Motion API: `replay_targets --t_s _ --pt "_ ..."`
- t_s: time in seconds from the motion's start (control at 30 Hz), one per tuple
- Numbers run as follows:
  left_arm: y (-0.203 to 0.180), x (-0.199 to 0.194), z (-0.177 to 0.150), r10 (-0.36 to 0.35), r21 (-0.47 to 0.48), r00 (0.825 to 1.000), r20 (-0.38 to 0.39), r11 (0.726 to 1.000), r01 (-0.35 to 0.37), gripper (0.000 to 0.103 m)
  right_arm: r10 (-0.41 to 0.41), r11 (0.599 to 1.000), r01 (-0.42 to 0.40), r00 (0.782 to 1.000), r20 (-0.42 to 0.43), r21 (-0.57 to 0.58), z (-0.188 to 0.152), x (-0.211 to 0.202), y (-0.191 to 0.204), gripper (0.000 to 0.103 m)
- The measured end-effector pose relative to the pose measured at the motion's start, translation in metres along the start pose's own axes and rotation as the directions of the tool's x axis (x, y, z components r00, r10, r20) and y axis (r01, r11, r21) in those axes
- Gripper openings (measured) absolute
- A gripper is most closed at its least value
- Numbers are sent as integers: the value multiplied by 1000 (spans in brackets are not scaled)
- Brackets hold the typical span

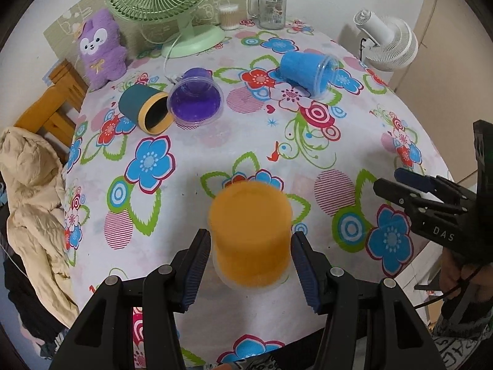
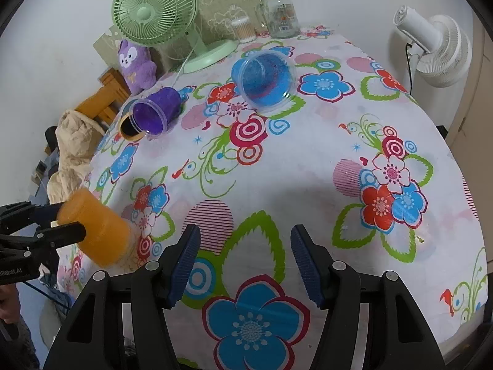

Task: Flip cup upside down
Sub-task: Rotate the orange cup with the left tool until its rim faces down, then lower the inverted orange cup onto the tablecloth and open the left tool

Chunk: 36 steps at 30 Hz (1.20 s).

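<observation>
Cup (image 1: 250, 234) between left jaws.

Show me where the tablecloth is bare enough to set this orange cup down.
Bare cloth lies ahead of the orange cup, short of the purple cup and blue cup, and ahead of the right tongs. The far edge is crowded: green fan, jar.

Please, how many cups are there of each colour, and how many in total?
Orange cup: 1, between the fingers of the left gripper
Purple cup: 1, lying on its side
Blue cup: 1, lying on its side
Dark green cup: 1, lying on its side
Total: 4 cups
</observation>
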<state>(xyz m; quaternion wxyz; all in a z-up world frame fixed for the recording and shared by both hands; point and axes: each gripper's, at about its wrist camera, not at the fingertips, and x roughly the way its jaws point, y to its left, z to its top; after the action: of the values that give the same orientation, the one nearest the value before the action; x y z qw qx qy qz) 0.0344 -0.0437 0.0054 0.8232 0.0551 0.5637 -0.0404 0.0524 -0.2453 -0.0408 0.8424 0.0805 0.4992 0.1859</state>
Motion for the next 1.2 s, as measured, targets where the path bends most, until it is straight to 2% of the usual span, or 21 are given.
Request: replay_targets --t_s 0.2,0.33,0.77,1.2 --pt "2 1 0 -12 -9 1000 -4 1000 12 57 -1 1000 1 1000 -2 -1 0 1 0 64" --pt "4 -1 -1 -18 -26 1000 -7 999 18 67 0 1000 0 1000 -5 -9 -1 1 2 64" --pt "11 -5 -9 -19 -50 1000 12 999 20 81 -4 999 4 1000 -3 -53 -1 -1 21 64" --pt "35 -18 -23 -20 -150 995 102 988 36 87 -9 990 13 1000 28 -142 8 -11 55 64"
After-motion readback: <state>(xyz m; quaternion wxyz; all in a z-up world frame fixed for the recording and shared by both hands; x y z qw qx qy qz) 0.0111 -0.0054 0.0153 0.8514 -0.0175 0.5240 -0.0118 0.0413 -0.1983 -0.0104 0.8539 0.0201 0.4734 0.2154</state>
